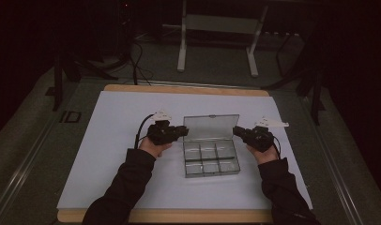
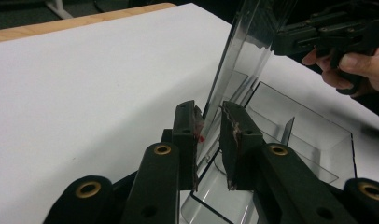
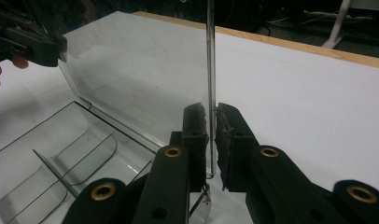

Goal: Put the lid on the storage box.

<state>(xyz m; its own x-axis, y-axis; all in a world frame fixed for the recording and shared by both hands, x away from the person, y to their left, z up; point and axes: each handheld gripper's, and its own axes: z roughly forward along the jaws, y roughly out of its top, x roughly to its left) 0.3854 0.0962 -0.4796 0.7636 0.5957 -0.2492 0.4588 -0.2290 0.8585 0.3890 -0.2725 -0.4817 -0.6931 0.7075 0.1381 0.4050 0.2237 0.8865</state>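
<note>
Right now the left tool [image 2: 208, 126] has its jaws straddling the left edge of the clear lid [image 2: 239, 70]; a small gap shows on one side, so I cannot tell if it truly clamps. Right tool [image 3: 210, 122] sits with jaws pressed onto the lid's opposite edge, gripping it. In the high view, left tool [image 1: 179, 131] is at centre-left and right tool [image 1: 239, 131] at centre-right, each at a side of the lid, hands below them.

Lid stands upright, hinged to the far edge of the clear compartment box [image 1: 210, 159], which lies mid-frame on the white bench [image 1: 113, 164]. Compartments look empty; dividers visible.

Step in hand, likely: swinging the lid about its hinge, open or shut, cannot say which. To do it well: move both tools together at equal pace so the thin plastic does not twist, keep grip light, follow the hinge arc, keep the base from sliding on the bench.
</note>
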